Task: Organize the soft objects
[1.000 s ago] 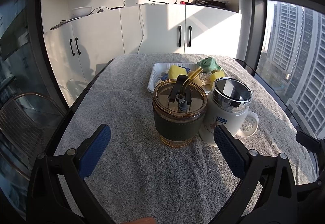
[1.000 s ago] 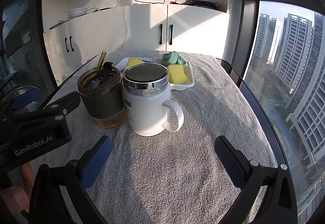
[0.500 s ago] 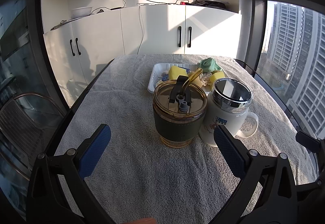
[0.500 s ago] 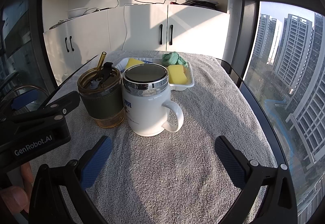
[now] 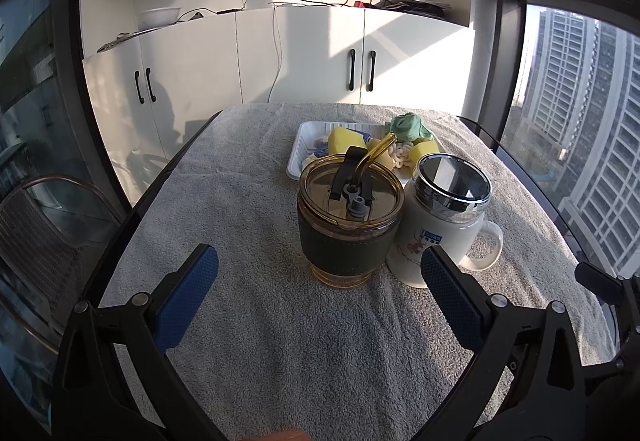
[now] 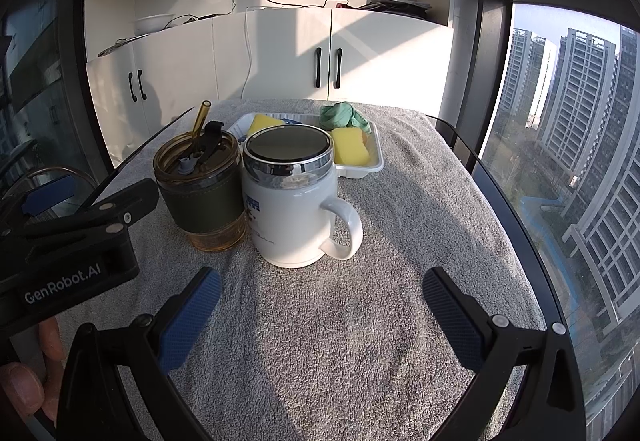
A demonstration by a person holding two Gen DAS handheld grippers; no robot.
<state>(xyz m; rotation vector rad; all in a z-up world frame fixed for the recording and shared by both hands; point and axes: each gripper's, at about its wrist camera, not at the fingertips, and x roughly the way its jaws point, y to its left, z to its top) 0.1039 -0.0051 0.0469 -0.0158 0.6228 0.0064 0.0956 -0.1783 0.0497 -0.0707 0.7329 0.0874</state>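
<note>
Left tongs (image 5: pixel 320 289) and right tongs (image 6: pixel 322 305) both gape wide, empty. Yellow sponges (image 6: pixel 350 151) in tray (image 6: pixel 376 165): light, squashy (grip across flat sides). Green cloth (image 6: pixel 340 115) limp; pinch bunched top.

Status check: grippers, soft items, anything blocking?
Left gripper and right gripper open, empty. Sponges and green cloth in tray. Tumbler, mug block approach.

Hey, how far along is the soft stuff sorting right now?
Done: yellow sponges and a green cloth lie in the white tray. In hand: nothing; left gripper and right gripper are open. Whether anything is left, I cannot tell.
</note>
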